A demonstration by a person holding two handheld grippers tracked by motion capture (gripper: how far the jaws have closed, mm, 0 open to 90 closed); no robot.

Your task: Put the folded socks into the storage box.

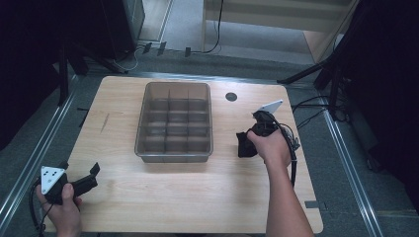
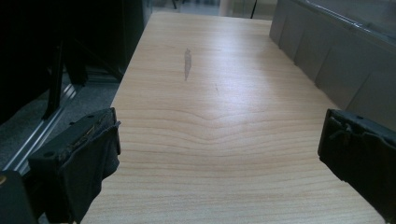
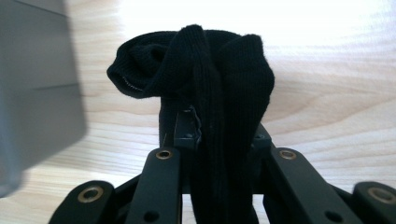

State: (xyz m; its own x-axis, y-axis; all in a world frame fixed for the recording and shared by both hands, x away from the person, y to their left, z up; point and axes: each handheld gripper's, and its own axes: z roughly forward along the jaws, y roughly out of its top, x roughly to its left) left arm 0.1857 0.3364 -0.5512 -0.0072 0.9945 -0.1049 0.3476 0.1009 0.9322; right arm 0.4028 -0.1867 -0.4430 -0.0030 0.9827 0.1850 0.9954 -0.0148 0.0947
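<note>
A black knitted sock (image 3: 215,79) is bunched between the jaws of my right gripper (image 3: 219,135), which is shut on it above the wooden table (image 1: 197,197). From above, the sock (image 1: 244,144) hangs just right of the grey divided bin (image 1: 175,157), under the hand that holds my right gripper (image 1: 247,140). My left gripper (image 1: 93,175) rests near the table's front left corner with its jaws wide apart and nothing between them. In the left gripper view its fingertips (image 2: 100,140) frame bare wood, midway my left gripper (image 2: 219,140).
The bin's grey wall (image 2: 327,60) runs along the right of the left gripper view and its blurred corner (image 3: 37,93) shows left of the sock. A round dark cable hole (image 1: 230,97) lies behind the bin's right corner. Black stands and cables surround the table.
</note>
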